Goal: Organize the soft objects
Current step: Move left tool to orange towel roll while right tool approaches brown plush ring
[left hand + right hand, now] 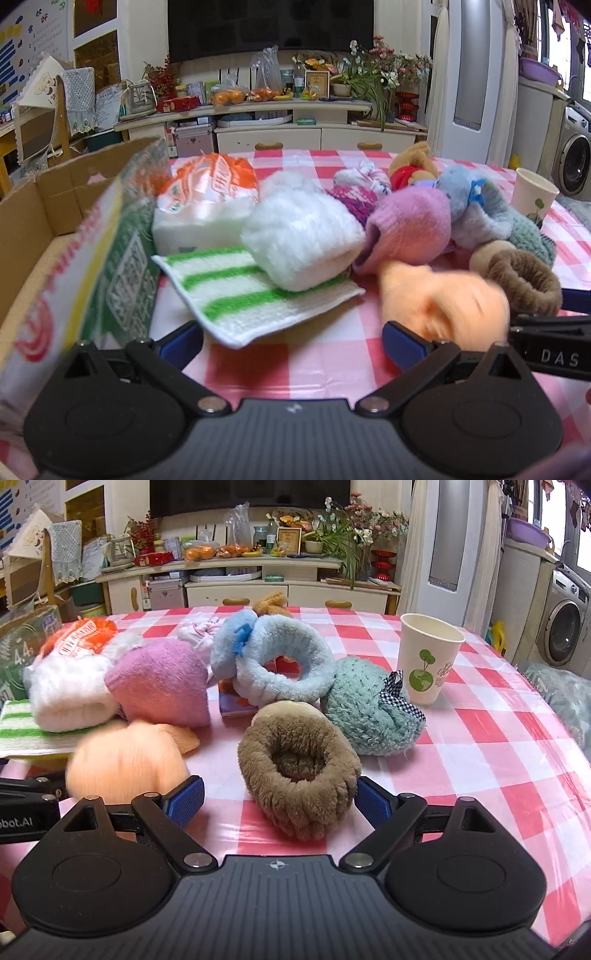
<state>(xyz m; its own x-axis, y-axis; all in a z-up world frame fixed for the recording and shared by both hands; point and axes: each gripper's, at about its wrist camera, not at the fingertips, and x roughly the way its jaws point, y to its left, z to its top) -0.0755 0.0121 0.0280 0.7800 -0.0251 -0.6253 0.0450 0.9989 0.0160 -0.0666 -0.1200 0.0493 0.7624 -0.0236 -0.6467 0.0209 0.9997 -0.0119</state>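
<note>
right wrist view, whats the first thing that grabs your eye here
A brown fuzzy ring lies nearest, between the open right gripper fingers on the pink checked tablecloth. Behind it crowd a pale blue ring and a teal plush; a paper cup stands right.

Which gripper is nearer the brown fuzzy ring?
Right. The brown ring lies just ahead of the open right gripper, near its fingertips. The open left gripper sits off to the ring's left, with the orange sock in between.

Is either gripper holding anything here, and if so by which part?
Nothing is held. The left gripper is open over bare tablecloth; the right gripper is open around the brown plush ring, not gripping it.
</note>
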